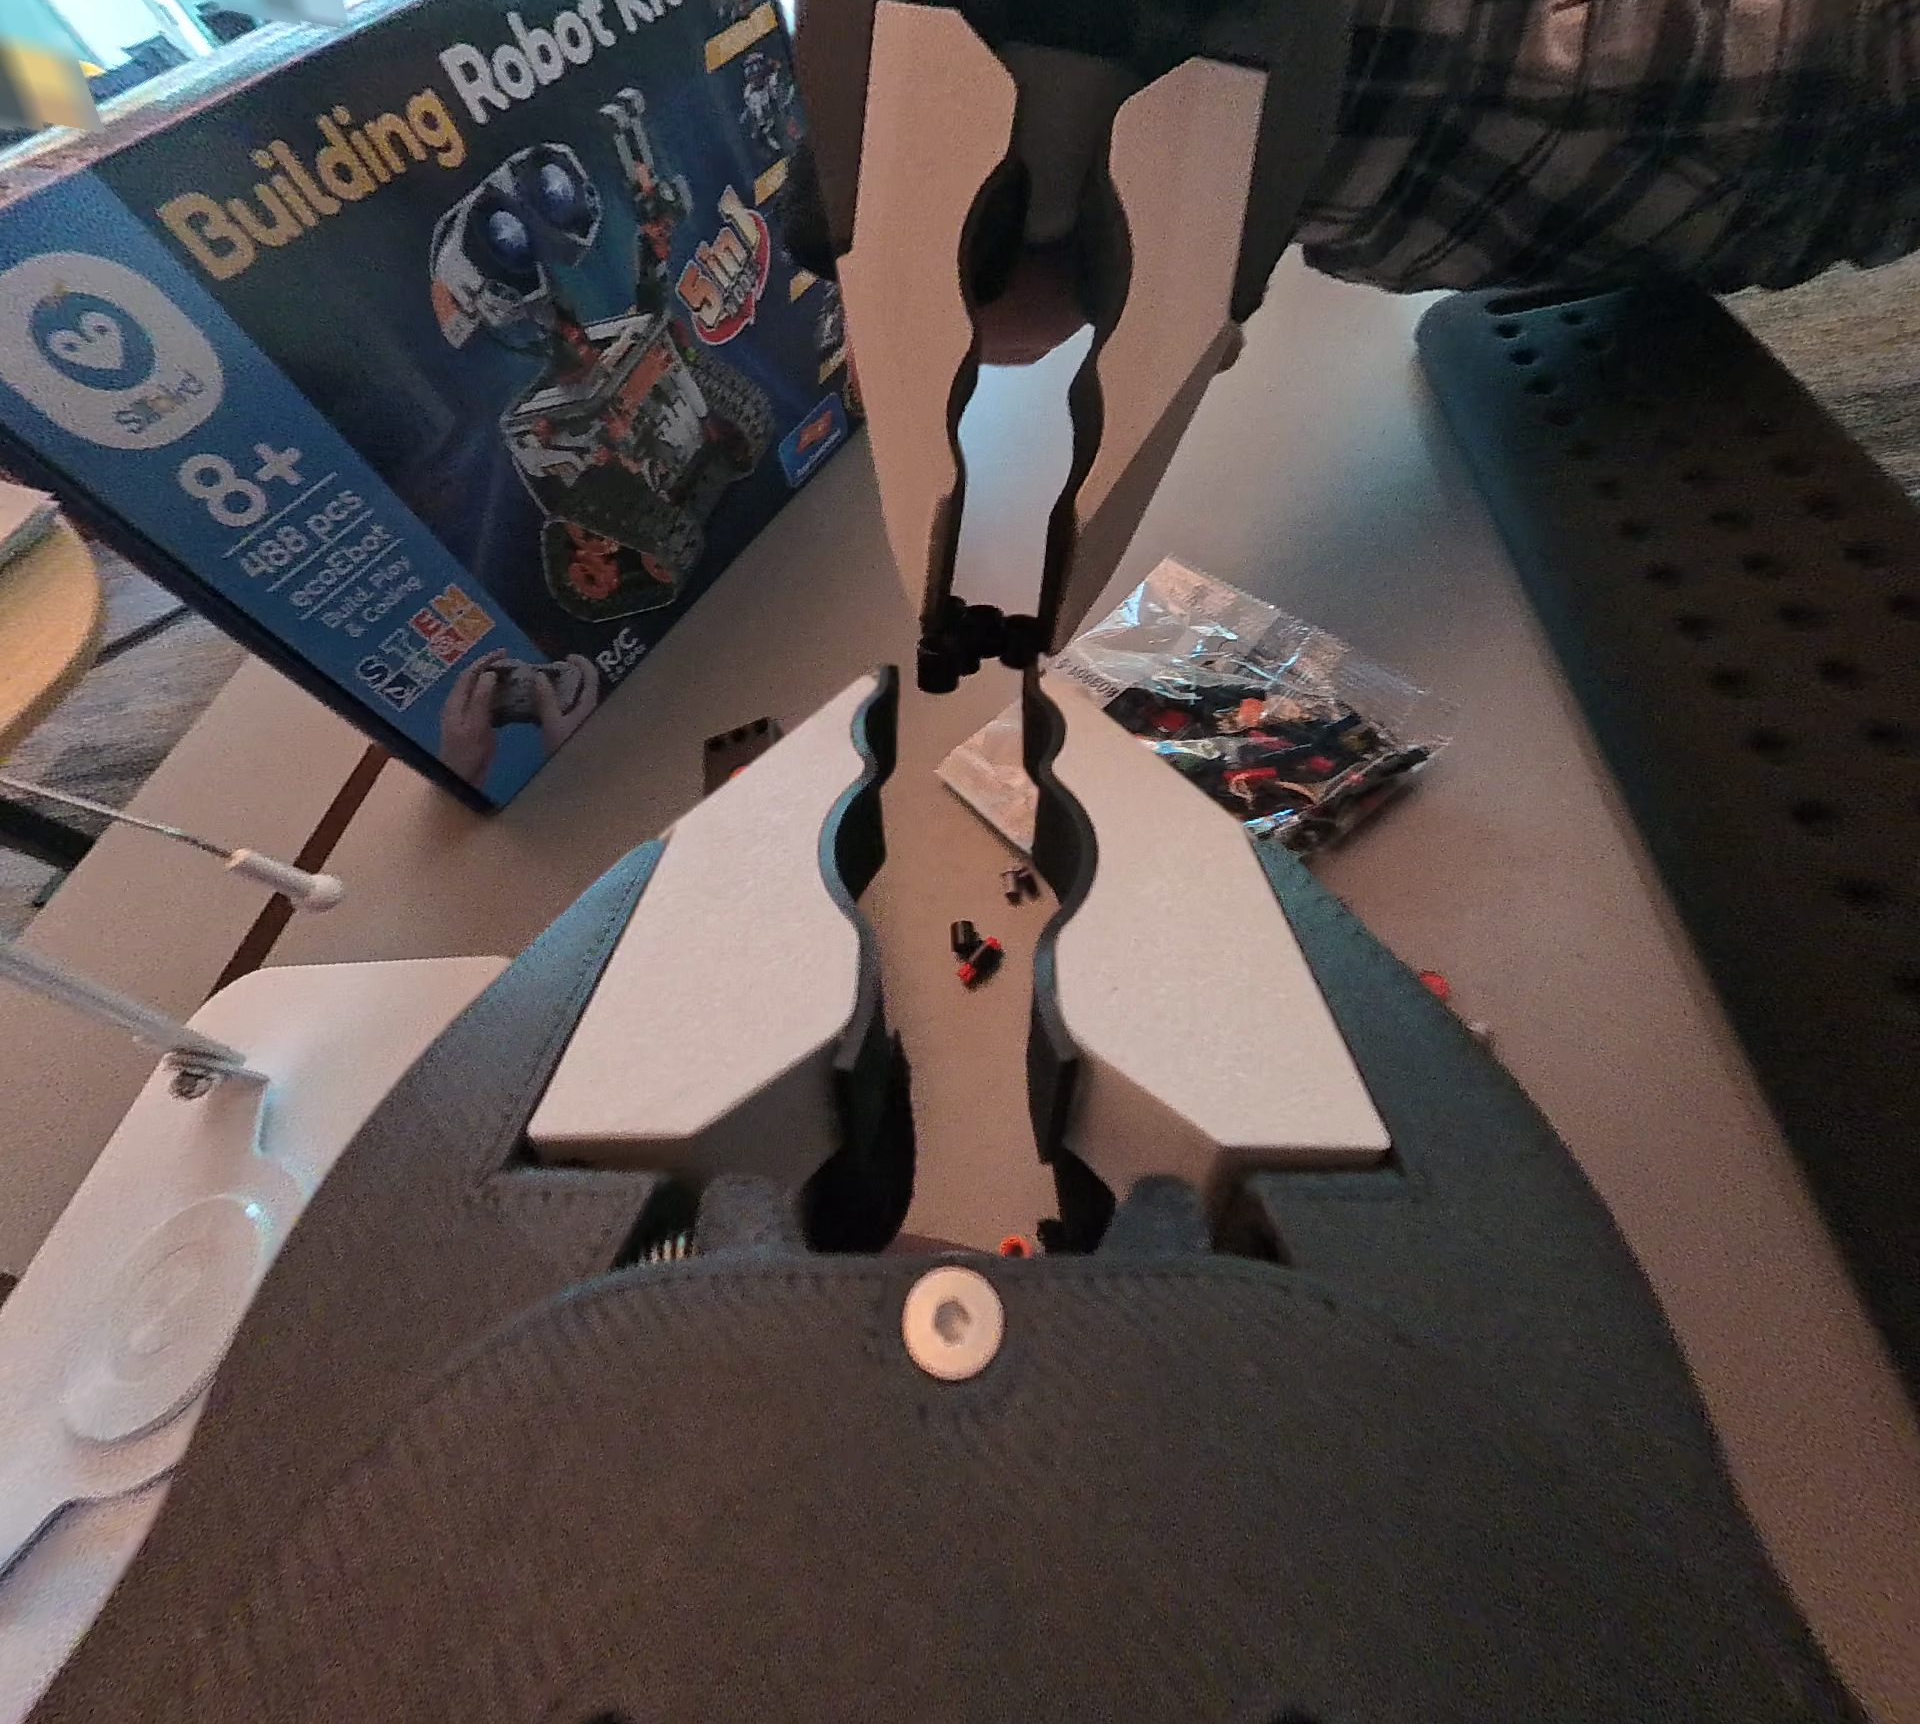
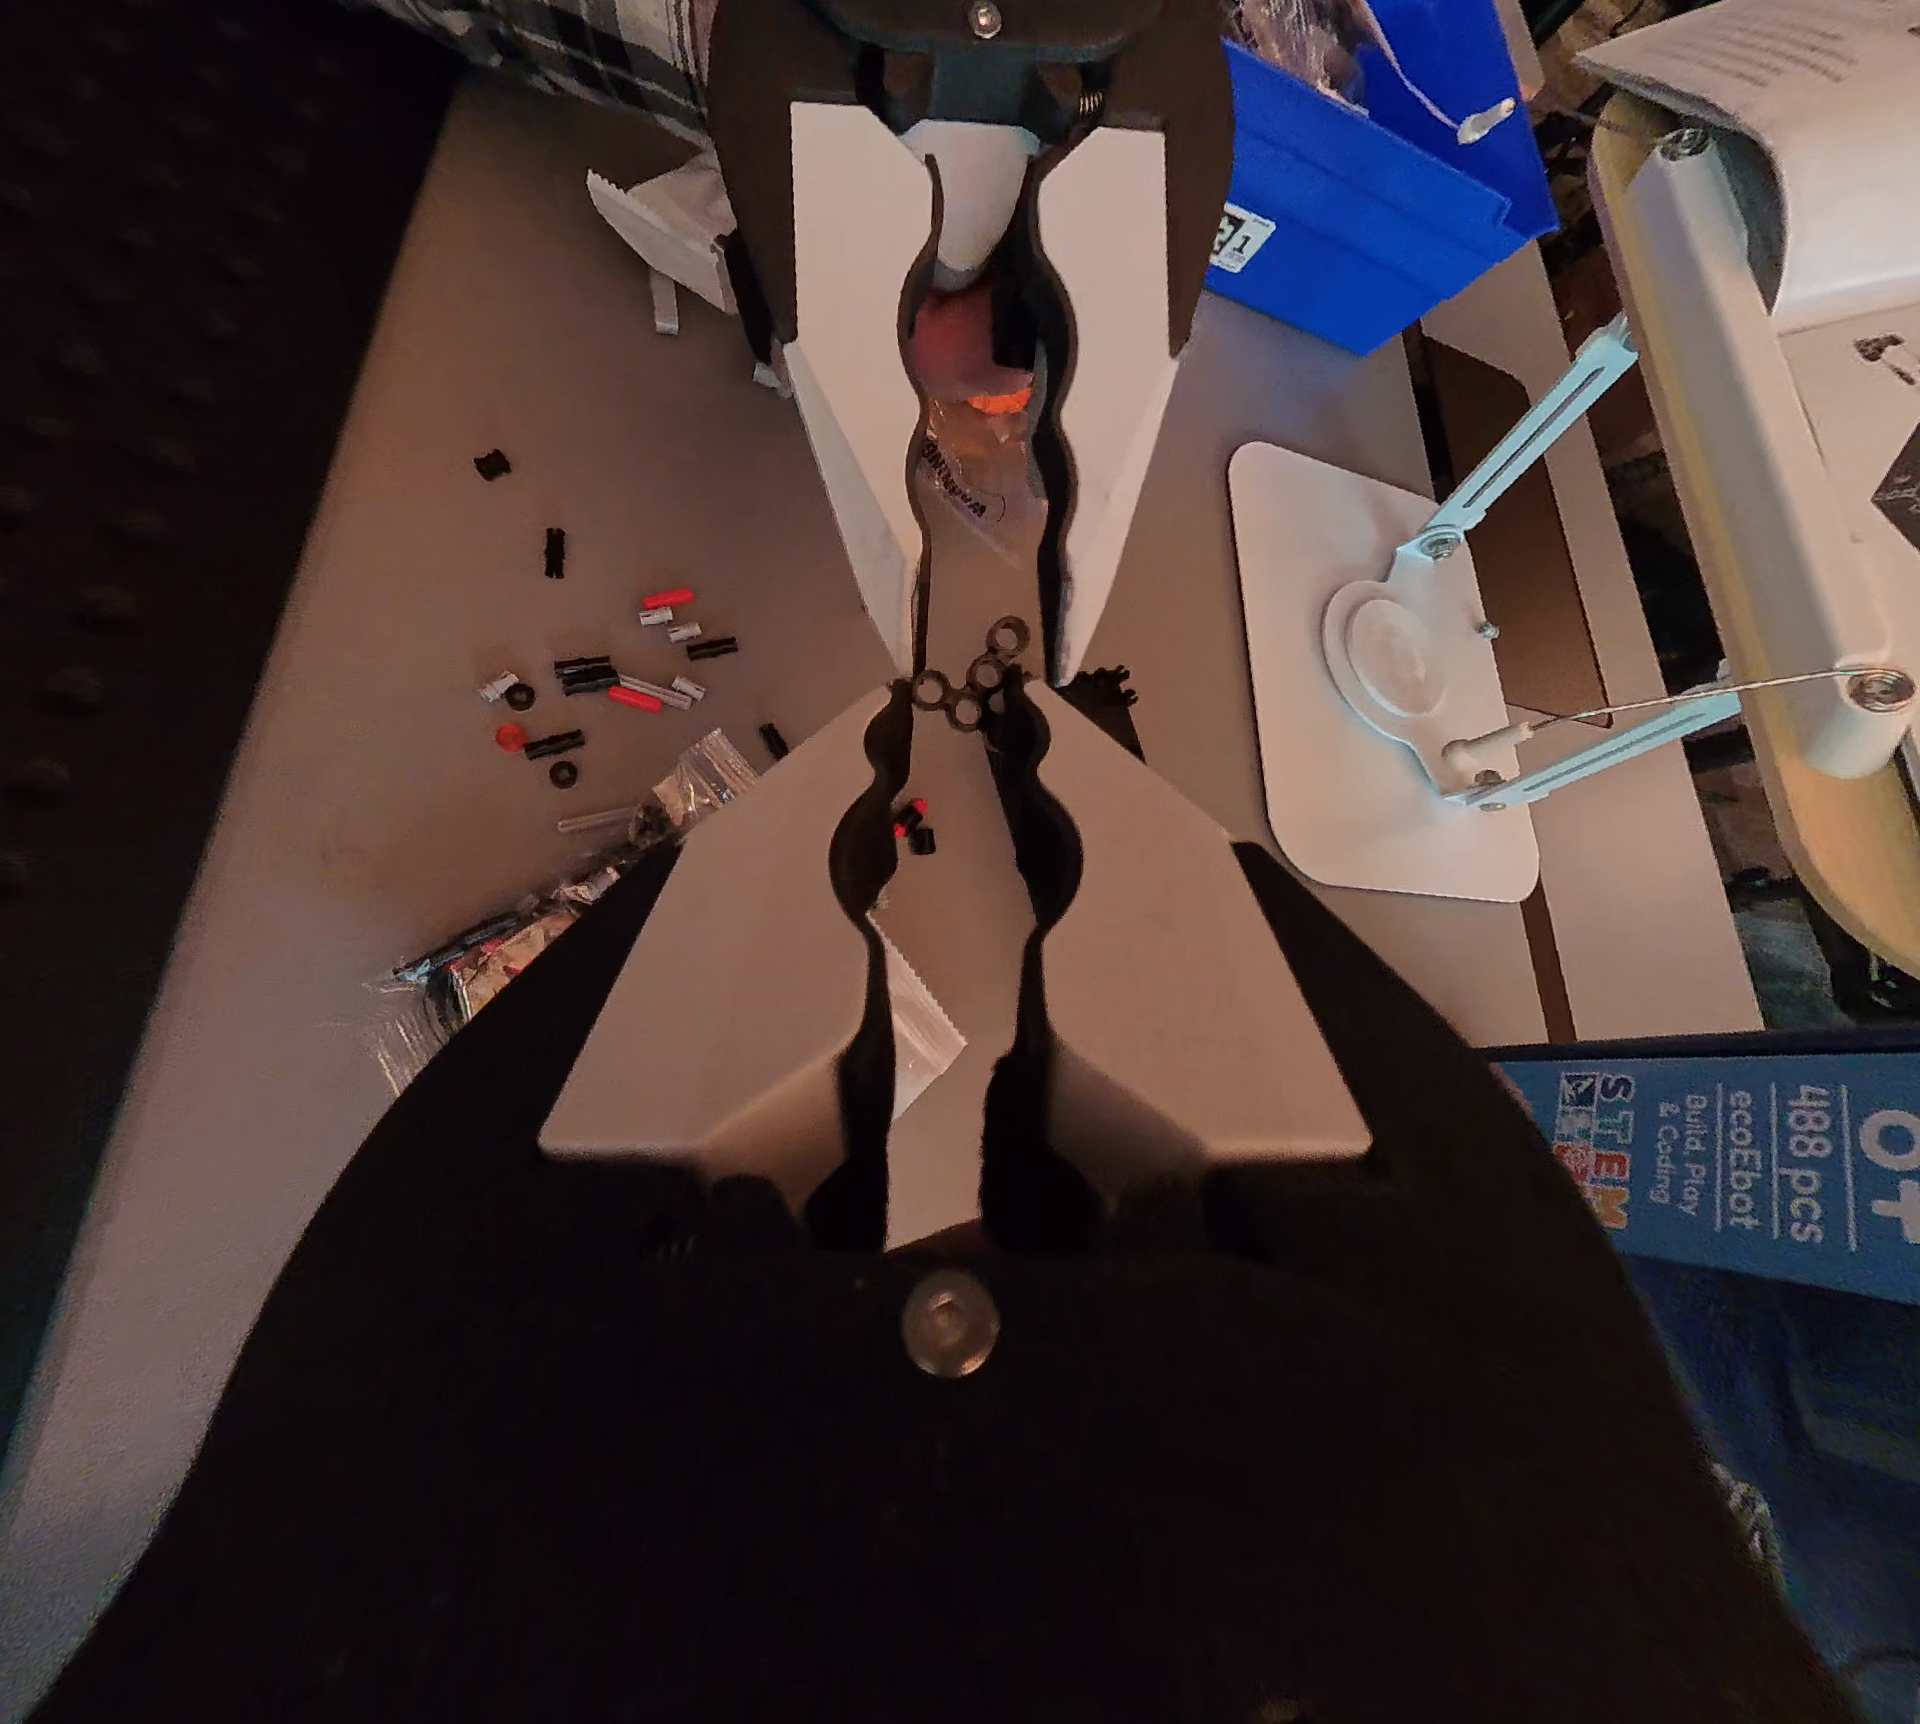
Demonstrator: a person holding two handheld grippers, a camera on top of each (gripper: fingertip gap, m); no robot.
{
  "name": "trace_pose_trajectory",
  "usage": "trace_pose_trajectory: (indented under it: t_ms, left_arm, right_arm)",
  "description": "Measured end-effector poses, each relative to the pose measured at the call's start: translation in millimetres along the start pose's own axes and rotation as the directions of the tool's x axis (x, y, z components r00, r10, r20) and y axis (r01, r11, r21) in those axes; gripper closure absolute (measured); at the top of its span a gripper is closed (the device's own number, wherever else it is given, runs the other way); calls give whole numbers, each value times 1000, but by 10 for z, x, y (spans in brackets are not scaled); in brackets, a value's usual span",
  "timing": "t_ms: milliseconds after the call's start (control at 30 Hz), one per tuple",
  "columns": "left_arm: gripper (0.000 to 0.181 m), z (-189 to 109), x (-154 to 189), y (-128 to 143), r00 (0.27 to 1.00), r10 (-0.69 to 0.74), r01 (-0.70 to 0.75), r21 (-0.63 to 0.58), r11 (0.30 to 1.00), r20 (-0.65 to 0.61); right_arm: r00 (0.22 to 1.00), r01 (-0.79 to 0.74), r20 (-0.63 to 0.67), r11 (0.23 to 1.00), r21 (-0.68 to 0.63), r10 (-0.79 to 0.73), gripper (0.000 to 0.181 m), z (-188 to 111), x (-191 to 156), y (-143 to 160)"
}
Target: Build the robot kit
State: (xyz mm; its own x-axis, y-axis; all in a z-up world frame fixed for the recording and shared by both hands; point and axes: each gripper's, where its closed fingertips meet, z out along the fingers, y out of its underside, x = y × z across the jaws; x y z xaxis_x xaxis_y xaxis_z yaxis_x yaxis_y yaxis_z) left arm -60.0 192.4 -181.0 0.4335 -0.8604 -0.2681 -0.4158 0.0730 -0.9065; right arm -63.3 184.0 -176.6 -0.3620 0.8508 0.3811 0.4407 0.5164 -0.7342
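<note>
Above table [image 1: 1299, 479], black piece [image 1: 971, 640] between tools

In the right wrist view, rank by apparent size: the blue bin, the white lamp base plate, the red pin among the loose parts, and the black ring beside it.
1. blue bin
2. white lamp base plate, nearer the camera, so its true rank against the bin is unsure
3. red pin
4. black ring
</note>
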Motion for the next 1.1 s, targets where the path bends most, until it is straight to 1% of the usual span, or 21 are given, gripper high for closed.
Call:
trace_pose_trajectory:
  t_ms: [67,300,433,567,667,700,767,800,867,1000,1100]
  left_arm:
    - [164,0,34,-13,1000,-4,4,10,1000,-21]
    - [164,-17,51,-33,999,-25,27,30,999,-42]
    - [156,-43,31,-61,997,-55,58,51,997,-48]
    - [155,-59,45,-85,993,-91,97,73,993,-74]
    - [156,-56,100,-92,983,-133,144,84,986,-123]
    - [151,-56,120,-100,981,-139,152,90,984,-139]
    - [150,-75,169,-154,971,-159,180,111,977,-181]
    - [151,-82,171,-167,968,-167,191,115,975,-190]
    - [155,-62,129,-112,974,-162,177,89,980,-160]
    - [163,-51,130,-105,972,-173,190,96,977,-160]
    - [165,-49,103,-99,975,-169,183,93,979,-141]
  right_arm:
    - [1000,0,8,1000,9,0,166,-9,-13,-13]
    - [1000,-2,11,999,40,1,166,-21,-28,-35]
    - [1000,-2,17,998,65,1,166,-35,-43,-73]
    - [1000,-3,18,997,81,1,166,-45,-50,-96]
    - [999,-13,30,995,96,11,166,-40,-63,-86]
    - [999,-18,33,995,98,15,166,-34,-65,-76]
    - [999,-11,32,996,84,8,166,-6,-73,-37]
    - [999,-7,35,996,84,4,166,5,-85,-35]
    - [999,-3,41,995,95,-1,166,16,-108,-57]
    - [999,-3,45,995,95,-1,166,27,-115,-60]
    - [999,-9,35,996,94,6,166,34,-99,-51]
